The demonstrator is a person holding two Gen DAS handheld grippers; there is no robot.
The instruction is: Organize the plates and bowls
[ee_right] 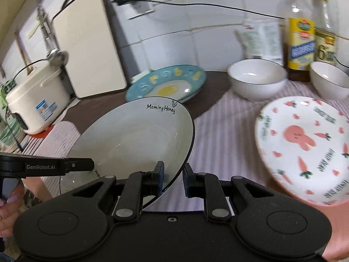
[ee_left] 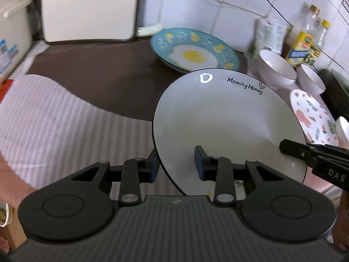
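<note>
A white plate (ee_left: 226,122) (ee_right: 135,137) with a black rim and the words "Morning Honey" hangs tilted above the striped mat. My left gripper (ee_left: 176,166) is shut on its near left rim, one pad under the edge and one on the inner face. My right gripper (ee_right: 173,175) is shut on its right rim, and its fingers (ee_left: 290,147) show in the left wrist view. Another pale plate (ee_right: 72,182) lies beneath. Further off are a blue egg plate (ee_left: 194,50) (ee_right: 165,83), a rabbit plate (ee_right: 303,148) (ee_left: 312,118) and two white bowls (ee_right: 257,78) (ee_right: 329,80).
A rice cooker (ee_right: 35,104) stands at the far left and a cutting board (ee_right: 87,43) leans on the tiled wall. Oil bottles (ee_right: 301,37) and a bag (ee_right: 261,39) stand behind the bowls. A cable runs along the wall. A hand (ee_right: 8,207) holds the left gripper.
</note>
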